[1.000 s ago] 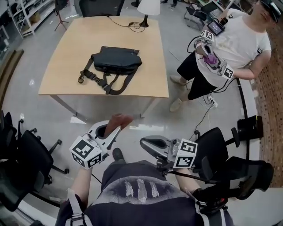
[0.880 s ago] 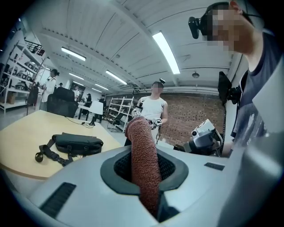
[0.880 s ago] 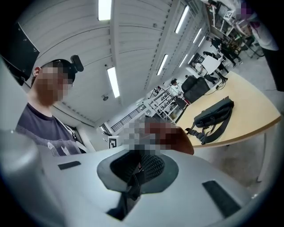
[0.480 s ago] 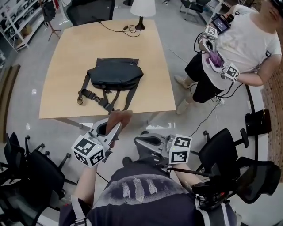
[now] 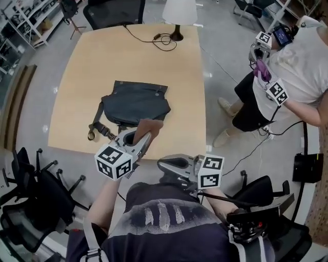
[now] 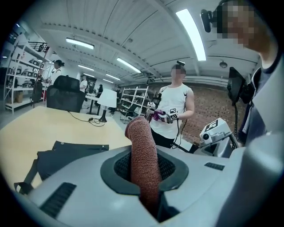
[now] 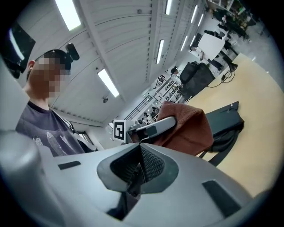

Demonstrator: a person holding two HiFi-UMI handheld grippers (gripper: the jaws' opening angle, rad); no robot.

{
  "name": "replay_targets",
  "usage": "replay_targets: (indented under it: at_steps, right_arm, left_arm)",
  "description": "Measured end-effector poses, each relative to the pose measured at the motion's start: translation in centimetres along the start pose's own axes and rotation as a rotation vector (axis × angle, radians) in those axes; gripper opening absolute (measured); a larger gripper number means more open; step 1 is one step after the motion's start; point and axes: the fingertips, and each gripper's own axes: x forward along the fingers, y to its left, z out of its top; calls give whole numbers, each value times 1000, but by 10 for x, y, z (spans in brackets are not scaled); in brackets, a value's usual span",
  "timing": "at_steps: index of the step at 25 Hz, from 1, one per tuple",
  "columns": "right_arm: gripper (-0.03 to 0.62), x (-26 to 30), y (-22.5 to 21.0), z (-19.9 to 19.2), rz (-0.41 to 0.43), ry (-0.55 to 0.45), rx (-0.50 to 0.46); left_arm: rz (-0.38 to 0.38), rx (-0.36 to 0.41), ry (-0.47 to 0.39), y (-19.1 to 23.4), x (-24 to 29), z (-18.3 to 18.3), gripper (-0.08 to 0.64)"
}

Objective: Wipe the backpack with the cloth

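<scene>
The brown cloth (image 5: 149,125) is held tight in the jaws of the left gripper (image 5: 144,137). The black backpack (image 5: 136,102) is laid flat on the desk (image 5: 102,51), just ahead of those jaws, its long side running left to right. The right gripper (image 5: 165,164) is kept farther back, its jaws closed on nothing. Nothing is seen in between. A lamp (image 5: 179,13) is stood at the far edge.

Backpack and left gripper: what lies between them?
Only the brown cloth, clamped in the left gripper and sticking out toward the backpack. The head view shows nothing else in that stretch.
</scene>
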Motion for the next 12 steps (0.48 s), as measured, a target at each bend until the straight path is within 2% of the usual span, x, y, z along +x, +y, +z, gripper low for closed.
replay_targets:
  at_steps: [3, 9, 12]
  right_arm:
    - [2, -7, -18, 26, 7, -18, 2]
    - [2, -5, -48, 43, -37, 6, 10]
    - [2, 2, -66, 52, -101, -16, 15]
  left_arm:
    - [-8, -18, 37, 17, 44, 6, 55]
    - [-11, 14, 234, 69, 129, -12, 55]
    - [-3, 87, 349, 102, 167, -28, 55]
